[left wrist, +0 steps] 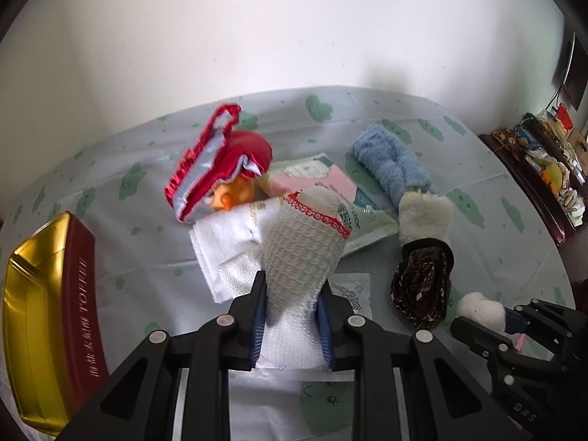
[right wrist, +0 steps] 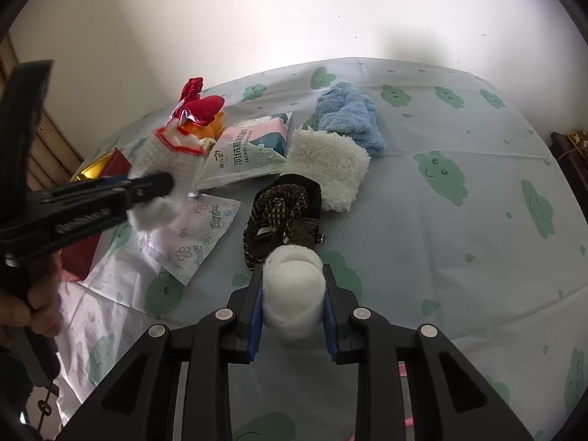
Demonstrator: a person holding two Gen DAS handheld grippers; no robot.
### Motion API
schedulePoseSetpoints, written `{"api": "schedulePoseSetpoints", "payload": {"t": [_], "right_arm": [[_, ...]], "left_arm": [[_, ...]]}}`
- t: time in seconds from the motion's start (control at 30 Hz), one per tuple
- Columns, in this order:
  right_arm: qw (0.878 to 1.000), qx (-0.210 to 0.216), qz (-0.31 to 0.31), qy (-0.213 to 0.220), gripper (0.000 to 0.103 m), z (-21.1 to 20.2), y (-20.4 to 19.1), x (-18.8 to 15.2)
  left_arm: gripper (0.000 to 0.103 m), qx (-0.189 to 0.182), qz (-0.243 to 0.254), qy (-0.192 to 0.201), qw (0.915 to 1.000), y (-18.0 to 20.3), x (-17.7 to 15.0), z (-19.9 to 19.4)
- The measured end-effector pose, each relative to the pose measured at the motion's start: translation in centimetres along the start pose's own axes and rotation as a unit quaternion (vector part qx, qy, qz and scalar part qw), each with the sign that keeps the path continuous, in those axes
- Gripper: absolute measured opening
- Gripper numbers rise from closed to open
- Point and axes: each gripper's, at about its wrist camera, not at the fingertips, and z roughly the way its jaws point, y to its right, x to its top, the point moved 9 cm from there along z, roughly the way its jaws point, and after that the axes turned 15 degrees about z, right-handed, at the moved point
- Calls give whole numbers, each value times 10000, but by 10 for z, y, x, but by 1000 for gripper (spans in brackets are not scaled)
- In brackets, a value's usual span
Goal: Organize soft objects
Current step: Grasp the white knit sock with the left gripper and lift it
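My left gripper [left wrist: 293, 288] is shut on a white knitted glove with a red trim [left wrist: 301, 242], held up off the bed; in the right wrist view the same gripper [right wrist: 161, 183] and glove [right wrist: 172, 161] show at the left. My right gripper [right wrist: 294, 275] is shut on a white cotton roll [right wrist: 294, 294], and this roll [left wrist: 479, 308] also shows at the lower right of the left wrist view. A blue towel [right wrist: 349, 117], a white fleece piece [right wrist: 327, 169] and a dark patterned strap bundle [right wrist: 283, 217] lie on the cloud-print sheet [right wrist: 441, 220].
A doll in a red bonnet [left wrist: 224, 169], a wipes pack [left wrist: 319, 176] and a folded white cloth [left wrist: 228, 235] lie behind the glove. A gold and red tin [left wrist: 47, 312] stands at the left. A small sachet [right wrist: 198, 235] lies flat. A cluttered dark shelf [left wrist: 544, 161] is far right.
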Motion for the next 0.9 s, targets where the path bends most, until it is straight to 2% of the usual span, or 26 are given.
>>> {"api": "schedulePoseSetpoints", "payload": {"t": [0.2, 0.4, 0.73, 0.9], "right_arm": [[10000, -46, -50, 66, 25, -2, -1, 1], [9999, -94, -64, 101, 25, -3, -1, 1], [9998, -125, -43, 123, 25, -3, 0, 1], [9998, -155, -31, 108, 25, -1, 1, 1]], "left_arm": [[25, 204, -115, 60, 9997, -20, -3, -20], [25, 610, -352, 57, 9975, -69, -13, -40], [25, 1377, -1117, -126, 9841, -176, -55, -62], [25, 1579, -1403, -306, 9770, -211, -79, -64]]}}
